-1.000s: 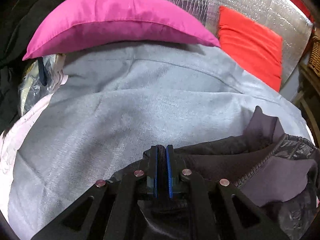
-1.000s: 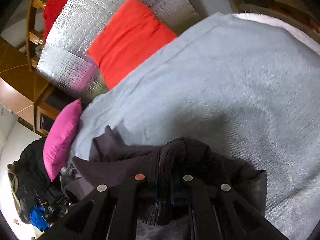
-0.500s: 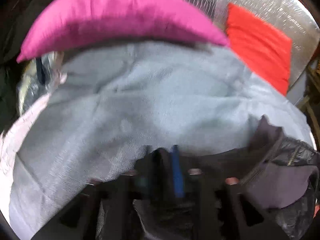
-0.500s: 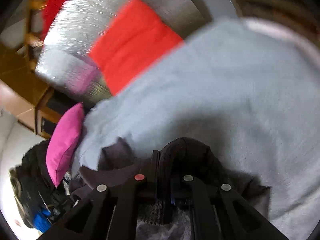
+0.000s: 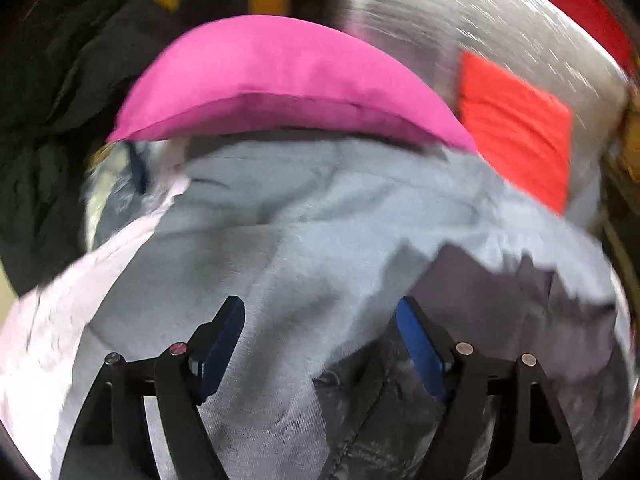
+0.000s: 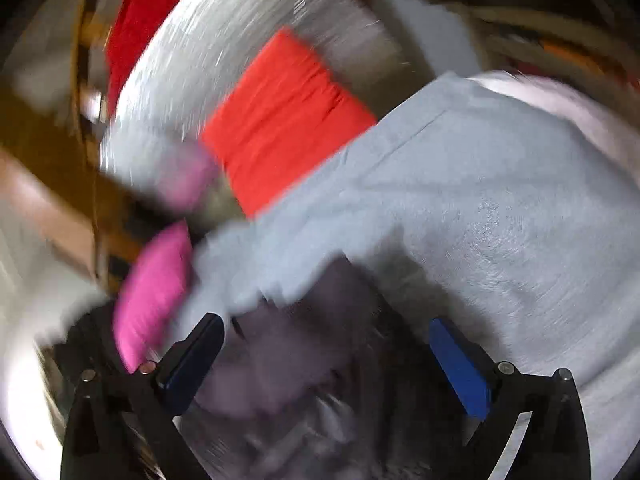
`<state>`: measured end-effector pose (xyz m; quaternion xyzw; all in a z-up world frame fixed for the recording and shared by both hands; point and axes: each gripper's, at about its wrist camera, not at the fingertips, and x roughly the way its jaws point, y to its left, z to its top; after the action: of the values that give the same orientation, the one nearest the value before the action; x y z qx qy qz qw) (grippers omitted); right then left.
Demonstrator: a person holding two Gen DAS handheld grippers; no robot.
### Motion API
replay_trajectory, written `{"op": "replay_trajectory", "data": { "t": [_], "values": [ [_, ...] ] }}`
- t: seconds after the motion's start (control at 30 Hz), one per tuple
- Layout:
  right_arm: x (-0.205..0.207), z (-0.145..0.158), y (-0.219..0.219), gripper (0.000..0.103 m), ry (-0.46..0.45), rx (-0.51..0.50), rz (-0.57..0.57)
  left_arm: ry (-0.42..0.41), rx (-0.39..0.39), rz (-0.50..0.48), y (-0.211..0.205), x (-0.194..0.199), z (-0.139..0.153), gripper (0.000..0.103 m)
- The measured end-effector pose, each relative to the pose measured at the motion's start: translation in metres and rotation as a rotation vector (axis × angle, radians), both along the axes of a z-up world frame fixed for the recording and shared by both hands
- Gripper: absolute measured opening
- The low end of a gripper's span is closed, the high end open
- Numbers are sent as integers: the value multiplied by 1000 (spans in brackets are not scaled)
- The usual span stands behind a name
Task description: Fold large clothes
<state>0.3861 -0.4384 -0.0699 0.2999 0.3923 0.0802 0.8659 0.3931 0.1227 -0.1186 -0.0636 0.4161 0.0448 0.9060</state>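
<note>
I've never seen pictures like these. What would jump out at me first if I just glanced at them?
Probably the bright pink cushion arching across the top of the left view, with a red cushion beside it against a shiny silver sheet. Below them spreads a wide pale grey cloth, with a dark garment lying on it. At the bottom of each picture, black fingers with blue pads are opening, pressing on nothing.

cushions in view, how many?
2. A pink cushion sits at the far edge of the grey sheet; a red cushion leans on the silver backing to its right. Dark clothes may hide more.
</note>
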Motion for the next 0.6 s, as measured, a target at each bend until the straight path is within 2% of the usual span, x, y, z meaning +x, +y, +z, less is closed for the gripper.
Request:
{"op": "replay_trajectory", "data": {
  "t": [0.07,0.13,0.27,0.43,0.47,0.5,0.53,0.57,0.6],
  "values": [
    [5,-9,16,103,34,-133,74,25,24,-73,-13,6,-9,79],
    [9,-16,23,102,36,-206,116,64,24,-153,-28,19,-18,79],
    [31,-29,26,100,54,-254,152,138,35,-227,-50,45,-36,79],
    [46,-42,23,100,71,-265,193,149,31,-260,-66,64,-48,76],
    [48,-43,26,92,72,-271,204,139,56,-257,-69,66,-49,41],
    [52,-44,27,81,76,-272,216,159,70,-251,-72,68,-52,17],
    [54,-43,30,39,83,-291,216,165,74,-242,-72,68,-53,17],
    [52,-37,35,28,75,-332,210,145,90,-240,-72,66,-51,15],
    [54,-32,42,23,62,-351,220,124,121,-237,-74,63,-49,14]
  ]
}}
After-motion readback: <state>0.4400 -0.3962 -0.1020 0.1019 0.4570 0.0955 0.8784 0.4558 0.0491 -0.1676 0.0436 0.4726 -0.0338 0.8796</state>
